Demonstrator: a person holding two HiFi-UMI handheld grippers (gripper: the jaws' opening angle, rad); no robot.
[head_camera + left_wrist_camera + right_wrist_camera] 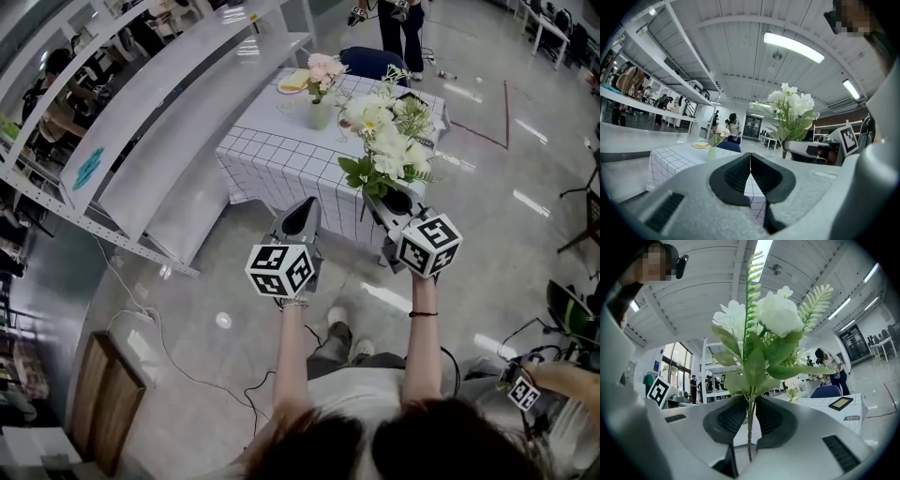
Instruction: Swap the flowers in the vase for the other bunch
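Head view showed the person standing short of the table, a gripper in each hand; the left gripper had its 2 jaws pressed together with nothing between them; the right gripper was clamped on the stems of the white bunch, held upright in front of the table's near edge, toward its right corner; the vase holding the pink flowers stood near the table's far edge, well apart from both grippers; a yellow plate lay by the far left corner.
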